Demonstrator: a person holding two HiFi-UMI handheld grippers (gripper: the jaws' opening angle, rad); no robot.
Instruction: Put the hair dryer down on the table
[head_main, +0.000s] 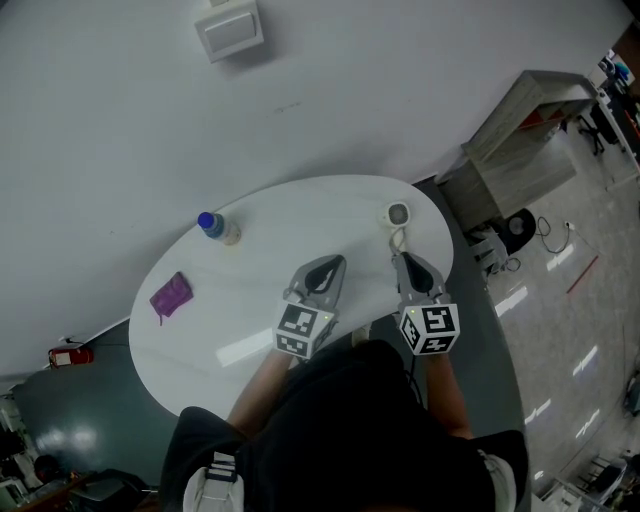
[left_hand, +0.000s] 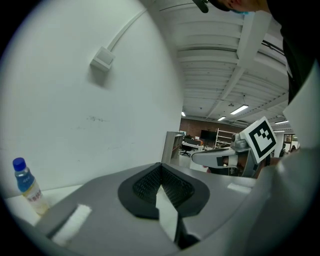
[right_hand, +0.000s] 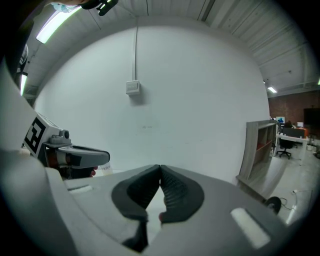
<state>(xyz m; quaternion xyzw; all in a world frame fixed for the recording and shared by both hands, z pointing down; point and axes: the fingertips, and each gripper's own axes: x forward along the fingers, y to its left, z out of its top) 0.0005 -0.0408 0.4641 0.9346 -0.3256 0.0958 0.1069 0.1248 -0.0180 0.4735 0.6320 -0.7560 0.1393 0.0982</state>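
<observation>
White and round, the counter (head_main: 250, 330) carries the dryer (head_main: 397, 220) near its far right edge, just ahead of the right gripper (head_main: 402, 258). The dryer shows small: a grey ring end lies farthest from the person and a pale handle trails back toward the right gripper. Its long axis therefore seems to run away from the person, roughly in line with that gripper. Whether the ring faces up or sideways I cannot tell.

The right gripper is clenched with nothing between its pads. The left gripper (head_main: 335, 262), over the counter's middle, is likewise clenched and empty.

I judge the dryer already set down, so the step in hand is the let-go and retreat. The next move calls for drawing the right gripper straight back, since its tips stand so close to the handle that a sideways drift could nudge it.
</observation>
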